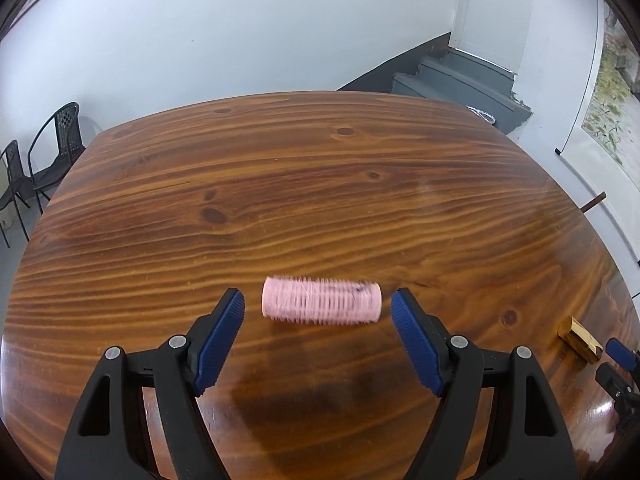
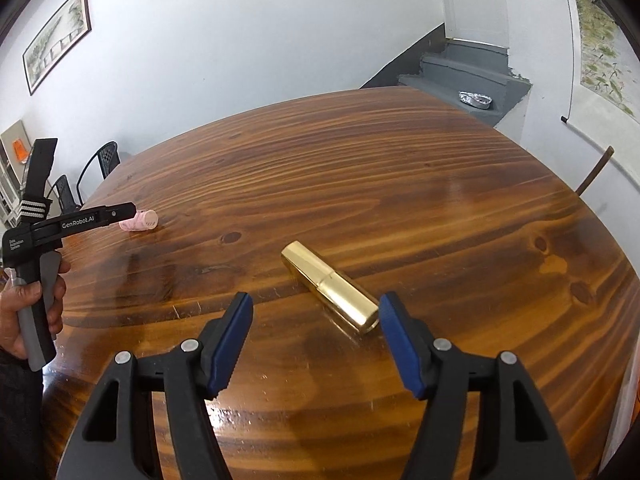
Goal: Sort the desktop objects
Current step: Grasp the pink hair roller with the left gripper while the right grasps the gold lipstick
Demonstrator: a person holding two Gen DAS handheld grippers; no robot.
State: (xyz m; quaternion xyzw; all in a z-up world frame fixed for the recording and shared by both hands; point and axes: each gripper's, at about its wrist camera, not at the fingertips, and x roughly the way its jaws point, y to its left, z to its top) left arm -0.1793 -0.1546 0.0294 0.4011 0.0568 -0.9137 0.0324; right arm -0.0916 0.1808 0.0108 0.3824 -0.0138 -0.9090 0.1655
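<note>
While its ribbed blue pads stand spread, the left gripper (image 1: 318,300) brackets a pink hair roller (image 1: 321,300), a bristly, slightly blurred cylinder lying crosswise on the glossy, striped-grain wooden table (image 1: 280,168), touching neither pad. Spread too and holding nothing, the right gripper (image 2: 316,312) frames a shiny gold lipstick tube (image 2: 330,286), faceted at its far end, lying diagonally with its near end just beside the right-hand pad. From the right wrist view, white lettering "GenRobot.AI" reads on the left gripper's black body, gripped by a hand (image 2: 24,312). Farther back stand black metal chairs (image 1: 52,148) and grey steps (image 2: 460,76)
</note>
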